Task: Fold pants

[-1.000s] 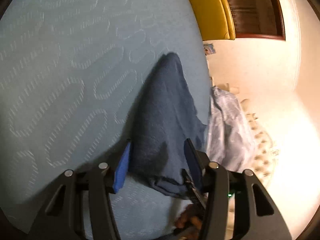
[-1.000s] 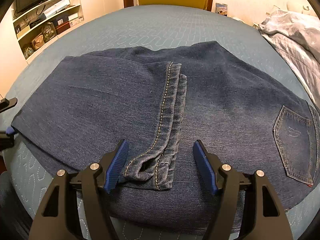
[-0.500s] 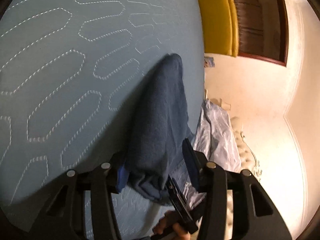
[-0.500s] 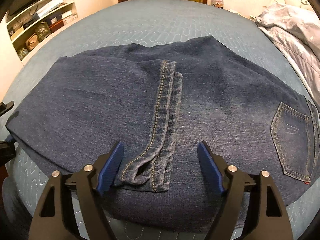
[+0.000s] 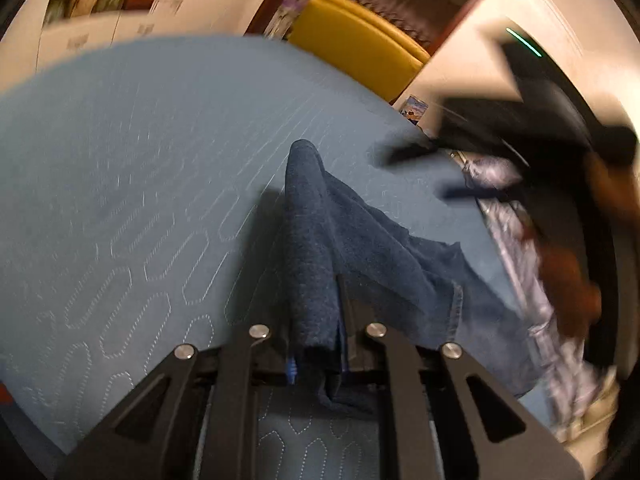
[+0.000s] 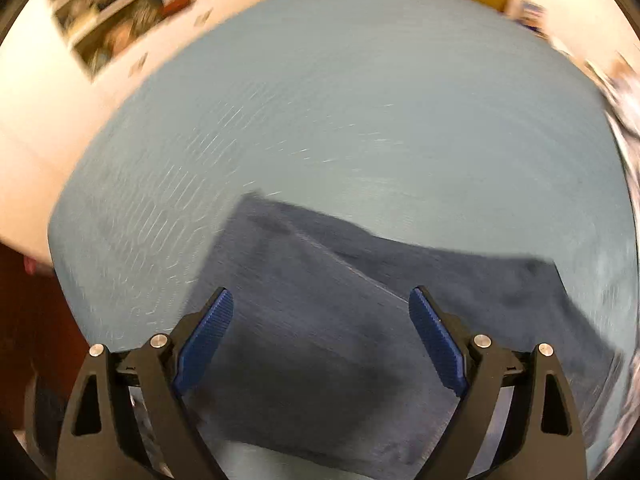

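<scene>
Dark blue denim pants (image 6: pixel 360 320) lie folded on a light blue quilted mattress (image 6: pixel 360 120). In the left wrist view my left gripper (image 5: pixel 316 312) is shut on a bunched edge of the pants (image 5: pixel 312 248), which rises in a ridge between the fingers and trails off to the right. My right gripper (image 6: pixel 320 336) hovers above the pants with its blue pads (image 6: pixel 208 332) wide apart and nothing between them. The right gripper (image 5: pixel 500 152) also shows as a dark blur at the right of the left wrist view, with a hand (image 5: pixel 568 280) behind it.
A yellow chair (image 5: pixel 360 52) stands past the mattress's far edge by a dark wood door frame. A pale grey-blue bedsheet (image 5: pixel 520 240) is heaped along the right side. Shelves (image 6: pixel 132 20) with clutter line the wall at the far left.
My left gripper closed on the pants' edge and lifted it. My right gripper rose and pulled away from the hem seam, staying open. Both views now blur from fast motion.
</scene>
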A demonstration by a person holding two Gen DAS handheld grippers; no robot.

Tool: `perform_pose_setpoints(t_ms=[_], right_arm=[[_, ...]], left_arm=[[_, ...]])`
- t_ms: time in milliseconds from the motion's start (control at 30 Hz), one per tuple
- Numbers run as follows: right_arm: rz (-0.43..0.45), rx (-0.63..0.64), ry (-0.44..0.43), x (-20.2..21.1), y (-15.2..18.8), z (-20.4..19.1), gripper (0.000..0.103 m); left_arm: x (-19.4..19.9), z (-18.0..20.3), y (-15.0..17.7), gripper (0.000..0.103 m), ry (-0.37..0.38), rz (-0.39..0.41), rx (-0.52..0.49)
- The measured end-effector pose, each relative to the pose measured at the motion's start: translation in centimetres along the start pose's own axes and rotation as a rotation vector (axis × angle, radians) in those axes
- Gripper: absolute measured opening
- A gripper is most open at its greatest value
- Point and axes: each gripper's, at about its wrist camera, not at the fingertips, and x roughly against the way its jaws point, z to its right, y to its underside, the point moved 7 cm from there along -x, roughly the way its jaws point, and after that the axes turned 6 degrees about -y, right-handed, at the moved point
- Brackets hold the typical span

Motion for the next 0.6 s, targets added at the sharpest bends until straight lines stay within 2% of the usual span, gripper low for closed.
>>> perform_pose_setpoints(t_ms=[67, 200, 267, 300, 367, 467, 600], right_arm=[[-0.040, 0.006, -0.005, -1.7, -0.6, -1.5, 0.087], [-0.048, 0.031, 0.007, -2.9, -0.8, -2.7, 0.087], [-0.045, 0.054, 0.016, -3.1, -0.5, -2.6, 0.083], [-0.040, 0.063, 0.015, -2.9, -0.6, -2.6, 0.076], [-0.037, 0.073, 0.014, -2.2, -0.5, -1.4, 0.044], [0.012, 0.068, -0.067, 1.8, -0.3, 0.8, 0.031], [0.124, 0.025, -0.122, 9.4, 0.9, 6.3, 0.028]], left_arm=[[0.4, 0.9, 0.1, 0.014, -0.013, 0.022, -0.048], [0.8, 3.4, 0.4, 0.014, -0.039, 0.061, -0.125], [1.6, 4.1, 0.8, 0.013, -0.043, 0.078, -0.159], [2.0, 4.8, 0.9, 0.013, -0.040, 0.088, -0.176], [2.9, 6.4, 0.9, 0.012, -0.037, 0.112, -0.221], [3.7, 9.7, 0.5, 0.012, -0.020, 0.132, -0.275], [5.2, 17.4, -0.2, 0.011, -0.005, 0.201, -0.409]])
